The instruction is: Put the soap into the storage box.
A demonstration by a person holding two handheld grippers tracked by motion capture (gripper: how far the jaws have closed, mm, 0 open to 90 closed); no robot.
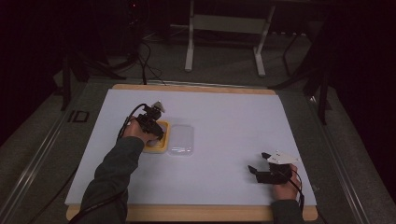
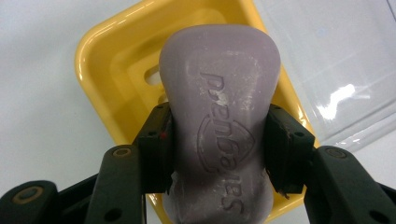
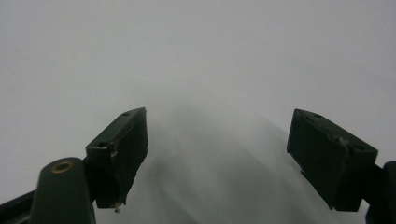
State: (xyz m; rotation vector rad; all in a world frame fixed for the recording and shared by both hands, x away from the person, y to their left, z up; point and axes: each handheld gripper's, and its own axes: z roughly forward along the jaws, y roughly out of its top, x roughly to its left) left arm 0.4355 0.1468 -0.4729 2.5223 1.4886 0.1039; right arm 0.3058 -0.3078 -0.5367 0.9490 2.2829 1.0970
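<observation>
Left gripper view: jaws clamp soap bar [image 2: 219, 126]

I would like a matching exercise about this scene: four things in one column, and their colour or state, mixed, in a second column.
Things:
1. soap bar
2. soap dish
3. lid
4. right hand-held gripper

Colour or state:
A. yellow, beneath the held item
B. open, holding nothing, over the white table sheet
C. purple, clamped by the left hand-held gripper
D. clear plastic, lying beside the yellow item

Pairs: 1-C, 2-A, 3-D, 4-B
</observation>
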